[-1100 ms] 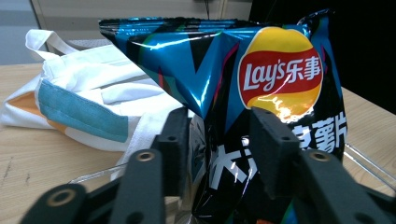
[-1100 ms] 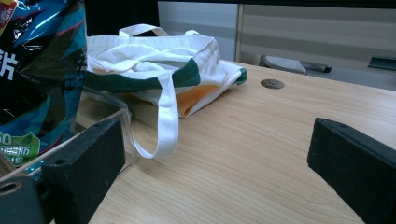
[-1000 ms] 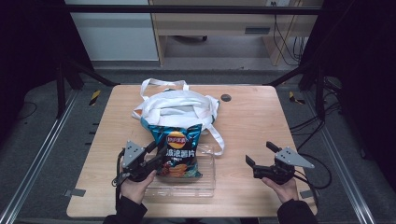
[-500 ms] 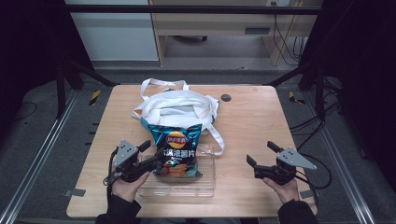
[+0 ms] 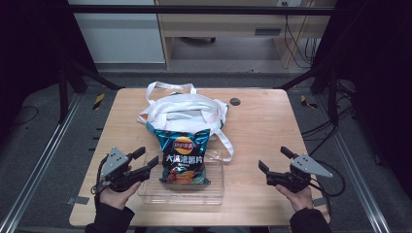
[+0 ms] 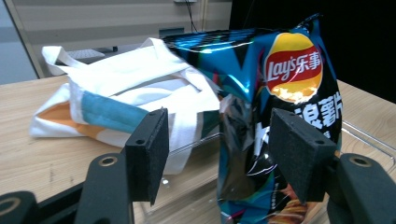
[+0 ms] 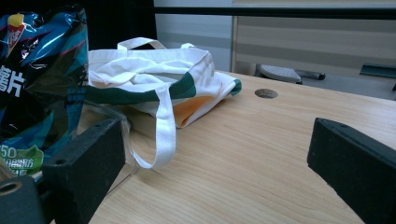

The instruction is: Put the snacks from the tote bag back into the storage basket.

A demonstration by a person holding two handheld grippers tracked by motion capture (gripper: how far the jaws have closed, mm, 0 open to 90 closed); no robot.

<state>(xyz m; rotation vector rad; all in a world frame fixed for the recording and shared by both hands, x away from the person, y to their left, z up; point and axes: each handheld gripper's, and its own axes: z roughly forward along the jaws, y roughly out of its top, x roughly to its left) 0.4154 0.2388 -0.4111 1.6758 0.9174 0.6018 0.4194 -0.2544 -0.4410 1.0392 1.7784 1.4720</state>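
A blue Lay's chips bag (image 5: 184, 155) stands in a clear plastic tray (image 5: 214, 191) near the table's front edge, its top against a white tote bag (image 5: 184, 109) behind it. My left gripper (image 5: 147, 157) is open just left of the chips bag, not touching it. In the left gripper view the open gripper (image 6: 215, 135) frames the edge of the chips bag (image 6: 289, 70), with the tote bag (image 6: 116, 88) beyond. My right gripper (image 5: 272, 158) is open over bare wood at the front right. The right gripper view has the chips bag (image 7: 37, 70) and tote bag (image 7: 154, 65) off to its left.
A tote strap (image 5: 226, 143) loops onto the wood right of the tray. A round cable hole (image 5: 235, 101) sits near the table's (image 5: 272, 121) far edge. Dark frame posts stand at both sides, and a desk stands beyond the table.
My left gripper has drawn back leftward, away from the chips bag's edge, and stays open. The right gripper has hardly moved.
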